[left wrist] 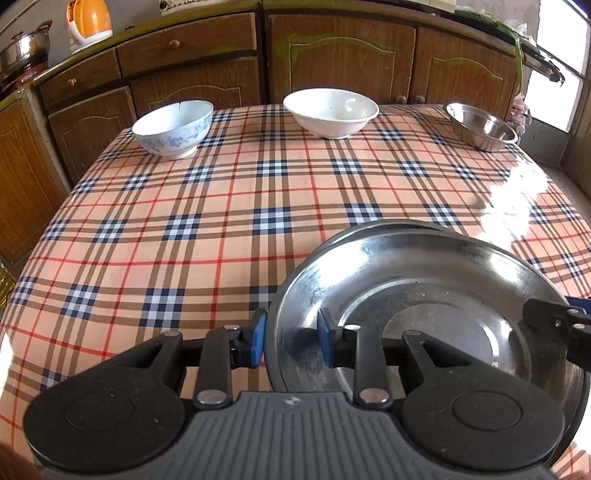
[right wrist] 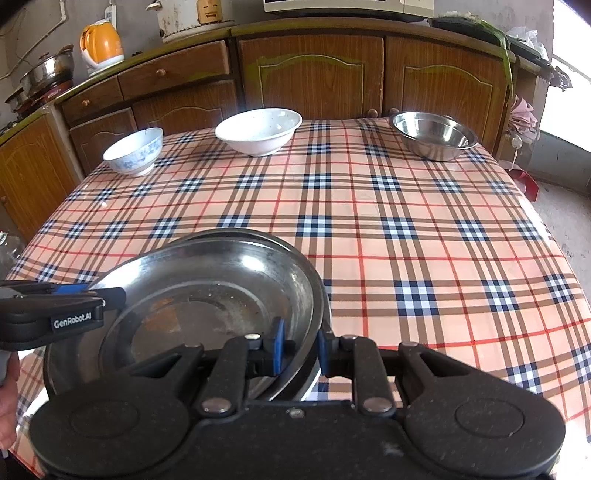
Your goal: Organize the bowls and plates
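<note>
Spanning both claws, steel plate (left wrist: 424,295) rim-gripped

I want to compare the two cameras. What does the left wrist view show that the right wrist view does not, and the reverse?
Only the left wrist view: the left gripper astride the top plate's left rim.

Only the right wrist view: the right gripper on the plate's right rim, a cooker, a hand.

Both: two stacked plates, blue bowl, white bowl, steel bowl, kettle, pot.
</note>
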Demonstrator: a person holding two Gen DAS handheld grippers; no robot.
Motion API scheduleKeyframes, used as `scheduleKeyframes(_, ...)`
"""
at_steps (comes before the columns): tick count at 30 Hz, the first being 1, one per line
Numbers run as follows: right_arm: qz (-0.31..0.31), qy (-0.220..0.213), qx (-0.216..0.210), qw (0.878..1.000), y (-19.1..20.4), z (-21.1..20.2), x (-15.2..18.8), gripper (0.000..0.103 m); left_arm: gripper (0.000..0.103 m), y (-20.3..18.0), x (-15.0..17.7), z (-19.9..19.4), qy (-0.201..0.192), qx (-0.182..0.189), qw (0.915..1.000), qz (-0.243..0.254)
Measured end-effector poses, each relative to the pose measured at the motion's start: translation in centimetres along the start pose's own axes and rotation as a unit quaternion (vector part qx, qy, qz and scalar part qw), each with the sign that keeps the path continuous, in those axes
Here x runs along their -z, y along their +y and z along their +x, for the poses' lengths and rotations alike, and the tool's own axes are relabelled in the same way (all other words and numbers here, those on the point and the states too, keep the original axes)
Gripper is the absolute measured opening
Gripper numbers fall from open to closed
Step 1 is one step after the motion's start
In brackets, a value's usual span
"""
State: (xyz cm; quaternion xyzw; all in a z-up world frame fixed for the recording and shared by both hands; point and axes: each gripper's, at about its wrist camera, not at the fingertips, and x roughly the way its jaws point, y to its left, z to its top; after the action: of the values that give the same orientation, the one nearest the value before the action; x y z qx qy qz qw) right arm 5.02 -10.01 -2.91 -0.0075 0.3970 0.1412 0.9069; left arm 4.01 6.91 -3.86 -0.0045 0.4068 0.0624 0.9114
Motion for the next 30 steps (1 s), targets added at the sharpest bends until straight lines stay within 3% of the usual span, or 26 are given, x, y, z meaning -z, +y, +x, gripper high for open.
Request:
scheduleKeyframes(12, 0.001, -0.008, 0.011, 1.000, 0.1, 1.4, -1.1, 0.026, 0.030, 0.2, -0.9, 1.1, -0.010, 0.007, 0.9999, -0.011)
scheduleKeyframes(30, -0.001, 0.015, 0.015, 1.000, 0.0, 2.4, -0.6, 0.028, 0.030, 0.3, -0.3, 2.4, 0.010, 0.017, 0.9997, -0.012)
